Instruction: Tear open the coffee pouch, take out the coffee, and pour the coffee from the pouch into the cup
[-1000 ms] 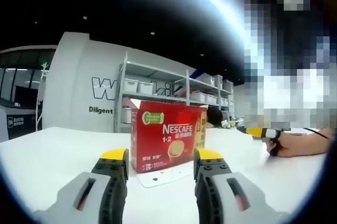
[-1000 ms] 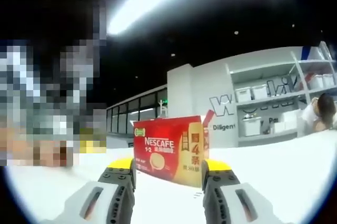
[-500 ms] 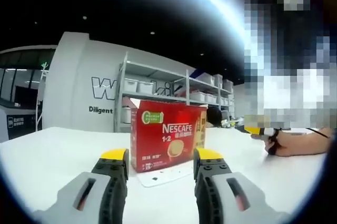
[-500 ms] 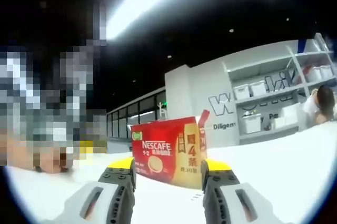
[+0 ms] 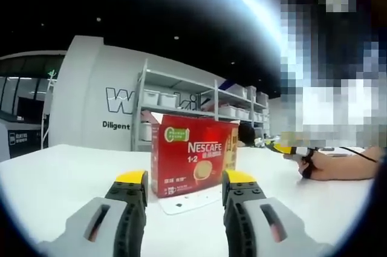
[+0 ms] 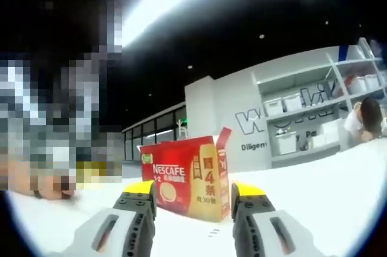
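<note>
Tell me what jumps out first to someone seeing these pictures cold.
The red Nescafe box stands upright on the white table, framed between the open, yellow-tipped jaws of the left gripper; a top flap sticks up. In the right gripper view it stands just beyond the right gripper. Behind it, a shelf rack holds white bins.

Grey jaw bodies with dark slots, black inner faces and yellow tips are seen on the left gripper (image 5: 183, 178) and right gripper (image 6: 192, 189).
</note>
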The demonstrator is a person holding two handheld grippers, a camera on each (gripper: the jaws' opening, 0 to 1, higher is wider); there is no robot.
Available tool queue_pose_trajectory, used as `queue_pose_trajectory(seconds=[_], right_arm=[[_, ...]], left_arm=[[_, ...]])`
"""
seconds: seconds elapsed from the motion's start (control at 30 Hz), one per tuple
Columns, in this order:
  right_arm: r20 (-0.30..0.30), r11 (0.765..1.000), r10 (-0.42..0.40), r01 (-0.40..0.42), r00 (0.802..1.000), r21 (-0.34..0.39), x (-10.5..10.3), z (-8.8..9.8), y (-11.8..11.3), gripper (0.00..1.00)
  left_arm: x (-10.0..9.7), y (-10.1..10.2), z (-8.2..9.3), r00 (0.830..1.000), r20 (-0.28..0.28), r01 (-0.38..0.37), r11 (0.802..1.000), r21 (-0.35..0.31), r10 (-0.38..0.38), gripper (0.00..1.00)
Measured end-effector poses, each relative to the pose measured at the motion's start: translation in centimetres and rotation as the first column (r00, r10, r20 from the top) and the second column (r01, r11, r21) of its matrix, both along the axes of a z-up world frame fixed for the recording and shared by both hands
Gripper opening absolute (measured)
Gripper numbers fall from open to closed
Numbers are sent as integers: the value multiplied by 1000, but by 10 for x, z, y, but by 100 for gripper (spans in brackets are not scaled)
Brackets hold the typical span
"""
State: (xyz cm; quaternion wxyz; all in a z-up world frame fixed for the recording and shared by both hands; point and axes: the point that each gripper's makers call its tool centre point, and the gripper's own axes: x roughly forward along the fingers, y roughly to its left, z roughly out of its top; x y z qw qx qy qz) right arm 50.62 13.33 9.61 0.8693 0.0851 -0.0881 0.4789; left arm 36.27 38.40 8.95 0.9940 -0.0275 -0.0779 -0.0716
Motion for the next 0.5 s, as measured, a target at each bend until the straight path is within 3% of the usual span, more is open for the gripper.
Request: queue_pose_trajectory(seconds=[0.37, 0.5], right_arm=[[-9, 999, 3, -2, 1000, 40, 0, 3, -4, 47], [-9, 1000, 11, -11, 1000, 16, -1, 1, 1, 46]], left_arm=[[9, 12, -6, 1000, -19, -24, 1000, 10, 25, 51], [11, 35, -5, 991, -9, -131, 991, 19, 132, 50]])
